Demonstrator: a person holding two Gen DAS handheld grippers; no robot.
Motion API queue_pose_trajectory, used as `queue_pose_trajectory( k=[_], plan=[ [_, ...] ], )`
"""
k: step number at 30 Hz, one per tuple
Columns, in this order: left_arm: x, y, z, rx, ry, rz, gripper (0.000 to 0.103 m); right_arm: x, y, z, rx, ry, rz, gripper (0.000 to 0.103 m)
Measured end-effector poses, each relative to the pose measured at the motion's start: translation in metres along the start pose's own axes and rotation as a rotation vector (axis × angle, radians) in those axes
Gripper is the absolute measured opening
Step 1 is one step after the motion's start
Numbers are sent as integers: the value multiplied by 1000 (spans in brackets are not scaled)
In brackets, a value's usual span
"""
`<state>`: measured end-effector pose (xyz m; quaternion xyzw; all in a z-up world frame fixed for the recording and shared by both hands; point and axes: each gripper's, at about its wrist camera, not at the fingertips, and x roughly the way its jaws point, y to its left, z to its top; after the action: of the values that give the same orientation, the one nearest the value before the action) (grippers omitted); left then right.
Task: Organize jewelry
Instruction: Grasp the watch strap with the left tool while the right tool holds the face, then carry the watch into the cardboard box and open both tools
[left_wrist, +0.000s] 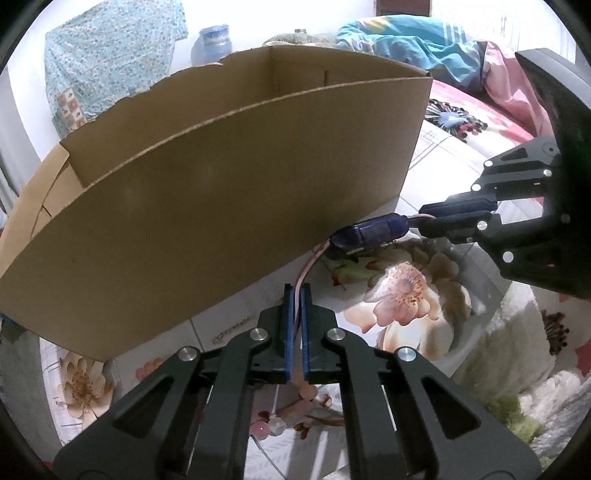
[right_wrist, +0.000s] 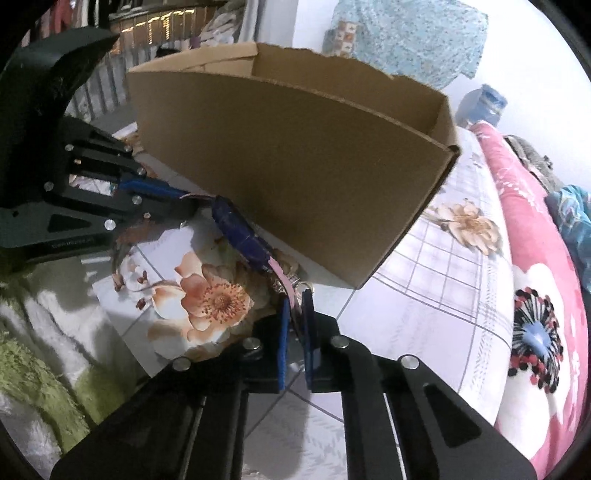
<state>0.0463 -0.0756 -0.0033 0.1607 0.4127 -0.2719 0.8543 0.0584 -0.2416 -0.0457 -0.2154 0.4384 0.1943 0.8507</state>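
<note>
A watch with a dark blue body (left_wrist: 373, 230) and a pink strap (left_wrist: 304, 275) hangs stretched between my two grippers, just above the floral bedsheet. My left gripper (left_wrist: 296, 291) is shut on one end of the pink strap. My right gripper (left_wrist: 430, 218) is shut on the other end. In the right wrist view the right gripper (right_wrist: 295, 299) pinches the strap (right_wrist: 277, 275) near a small metal clasp, the watch body (right_wrist: 240, 232) runs toward the left gripper (right_wrist: 184, 195). An open brown cardboard box (left_wrist: 221, 177) stands right behind the watch.
The cardboard box (right_wrist: 295, 155) stands on a bed with a floral sheet (right_wrist: 218, 299). A pink flowered blanket (right_wrist: 535, 302) lies to the right. A green-and-white fluffy cloth (right_wrist: 48, 350) lies to the left. Clothes and a water bottle (left_wrist: 214, 40) are behind the box.
</note>
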Motion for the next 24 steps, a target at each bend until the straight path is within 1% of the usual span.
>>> queue_pose_trajectory(
  k=[3,7,9,16,19,22,24],
  plan=[
    [-8,-3,2,0,-21,-9,2,-7,-3,0,36,-16,-7,5],
    [-24,-7,7,4,-60,-15,2,-27,-2,4,72,-51,-17,5],
    [-37,-9,9,8,-94,-19,2,-37,0,6,62,-73,-43,5],
    [-81,-10,14,38,-206,4,2,-84,21,17,37,-170,-137,5],
    [-99,-5,20,49,-249,26,2,-96,24,32,28,-208,-165,5],
    [-115,5,32,60,-294,66,2,-103,24,53,5,-236,-171,5],
    [-122,15,42,56,-309,84,2,-106,25,73,-28,-251,-171,5]
  ],
)
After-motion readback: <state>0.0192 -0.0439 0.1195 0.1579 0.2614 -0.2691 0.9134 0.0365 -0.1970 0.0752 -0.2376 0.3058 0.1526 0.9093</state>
